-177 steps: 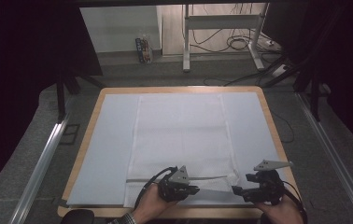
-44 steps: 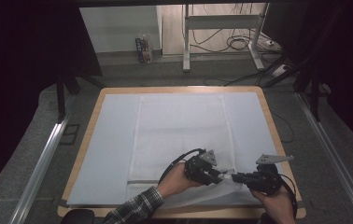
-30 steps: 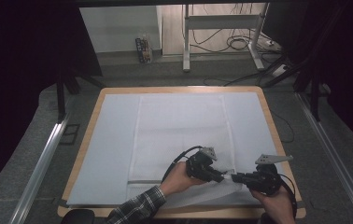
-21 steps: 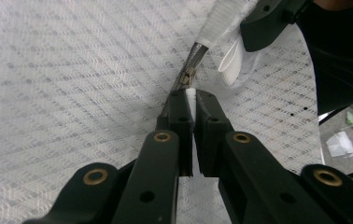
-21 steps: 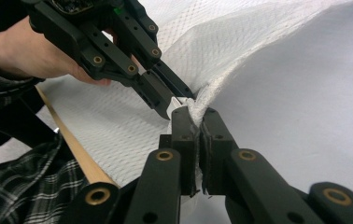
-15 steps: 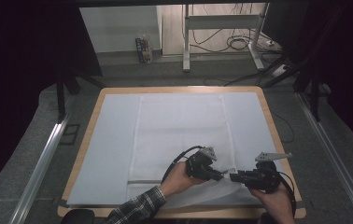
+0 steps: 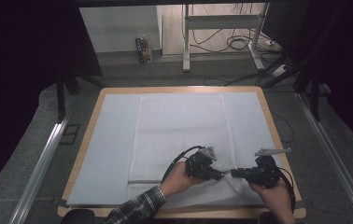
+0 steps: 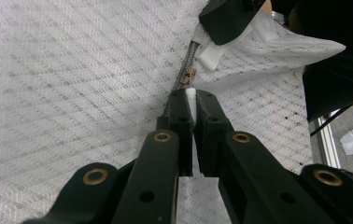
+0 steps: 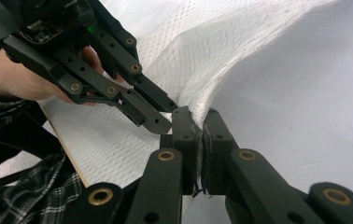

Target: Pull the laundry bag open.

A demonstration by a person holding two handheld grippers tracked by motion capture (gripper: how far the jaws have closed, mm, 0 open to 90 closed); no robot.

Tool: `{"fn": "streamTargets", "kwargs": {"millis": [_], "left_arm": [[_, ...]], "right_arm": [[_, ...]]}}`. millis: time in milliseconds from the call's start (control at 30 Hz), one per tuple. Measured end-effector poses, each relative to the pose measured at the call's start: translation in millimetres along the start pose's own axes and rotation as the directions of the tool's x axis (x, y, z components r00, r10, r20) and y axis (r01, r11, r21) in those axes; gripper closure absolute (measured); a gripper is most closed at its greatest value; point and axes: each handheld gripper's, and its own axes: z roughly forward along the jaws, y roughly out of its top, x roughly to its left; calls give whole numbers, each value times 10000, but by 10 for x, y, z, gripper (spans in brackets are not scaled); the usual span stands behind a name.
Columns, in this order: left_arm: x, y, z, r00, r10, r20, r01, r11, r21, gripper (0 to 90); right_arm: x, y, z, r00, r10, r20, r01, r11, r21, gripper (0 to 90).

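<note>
Both hands have drawn together near the table's front edge since the earlier pictures, when they stood well apart; the left gripper has slid rightward along the cloth to meet the right gripper.

On the table a pale sheet covers the board, and on it lies the white mesh bag — flat over most of its length, lifted into a small peak at its near right corner where the two tools pinch it. A zipper runs along that part, seen in the left gripper view.

The left tongs are clamped on a small white tab just below the zipper's slider. The right tongs, whose jaws have just been closing, are clamped on a fold of the mesh.

By my reading, one hand anchors the cloth while the other readies a pull along the zipper.
</note>
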Motion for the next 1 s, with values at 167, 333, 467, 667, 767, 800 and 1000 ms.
{"fn": "streamTargets", "kwargs": {"millis": [167,333,467,667,767,800,1000], "left_arm": [[12,-13,-28,9999,157,49,-158,9998,86,868],[37,-52,-40,9997,92,243,-93,10000,29,870],[46,-64,-49,9993,35,359,-35,10000,3,870],[46,-84,-57,9996,194,217,-198,9996,186,870],[88,-130,-83,9996,-4,299,1,9999,122,870],[83,-133,-87,9996,14,284,-18,9999,119,870],[51,-142,-123,9996,160,236,-165,9997,196,870]], "right_arm": [[1,-1,-5,10000,71,10,-71,10000,31,858],[-6,-16,-1,9999,160,50,-161,9998,132,861],[-5,-15,0,9999,128,51,-129,9998,167,861],[0,-18,-6,9997,2,264,-7,9998,181,861],[-47,-30,-28,9996,169,215,-171,9998,83,861],[-52,-34,-27,9996,159,247,-161,9998,93,861],[-12,-29,-18,9996,13,270,-17,9999,155,861]]}}
